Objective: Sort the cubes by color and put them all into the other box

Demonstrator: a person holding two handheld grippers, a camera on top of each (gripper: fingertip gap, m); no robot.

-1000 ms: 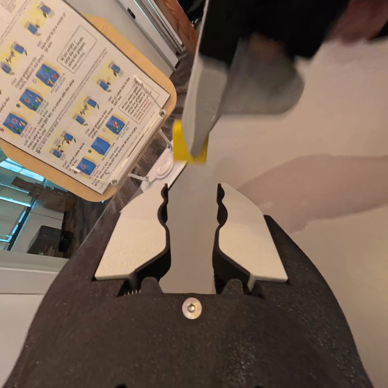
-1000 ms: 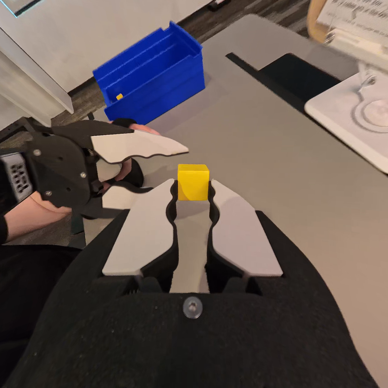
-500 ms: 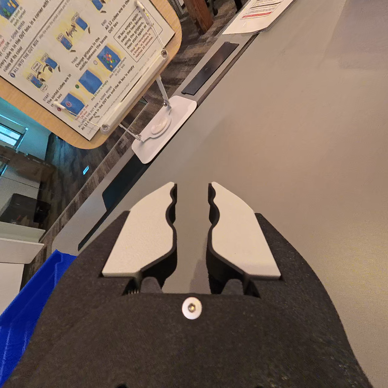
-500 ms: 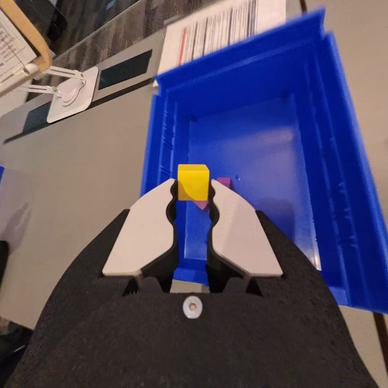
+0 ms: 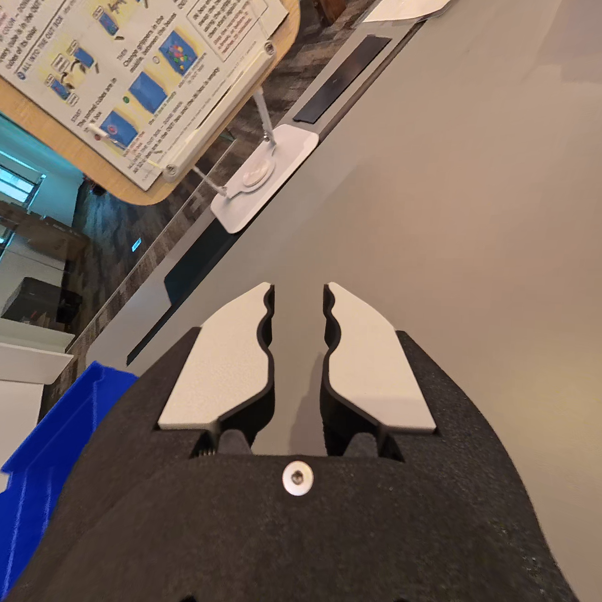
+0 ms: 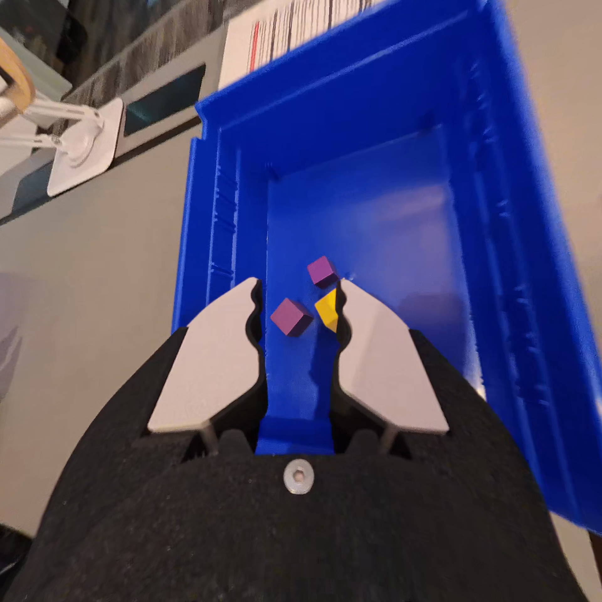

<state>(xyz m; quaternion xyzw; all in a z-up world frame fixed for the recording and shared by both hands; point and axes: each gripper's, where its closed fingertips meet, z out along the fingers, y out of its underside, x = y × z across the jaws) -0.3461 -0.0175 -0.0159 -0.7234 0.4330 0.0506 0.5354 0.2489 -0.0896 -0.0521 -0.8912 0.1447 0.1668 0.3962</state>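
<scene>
Right wrist view, near field: right gripper [image 6: 298,288] hangs over the near-left part of the blue box [image 6: 508,228], jaws spread wide, nothing between them. Just past the fingertips, low in the box, a yellow cube [image 6: 326,310] sits partly hidden behind the right finger; whether it rests on the floor or is tumbling I cannot tell (picture is blurred). A purple cube [image 6: 291,316] lies just left of it, a second purple cube [image 6: 322,271] slightly farther on. All three crowd the near-left corner; the rest of the box floor is bare. Beyond the box: a striped printed sheet [image 6: 293,35] and a white stand base [image 6: 84,153] on the grey table [image 6: 97,260].

Left wrist view: left gripper [image 5: 299,288] also holds nothing, jaws parted by a moderate gap, over bare table. A corner of another blue box [image 5: 49,456] shows at lower left, contents out of sight. Farther off, the white stand base carrying a wooden instruction board [image 5: 130,81].

Judgement: step in hand is the release of the yellow cube. To do it well, lift the right gripper straight up so the fingers do not nudge the cubes. The yellow lies very near the purples; if colours must stay grouped apart, further yellows would be better dropped clear of the purple pair, toward the bare side.
</scene>
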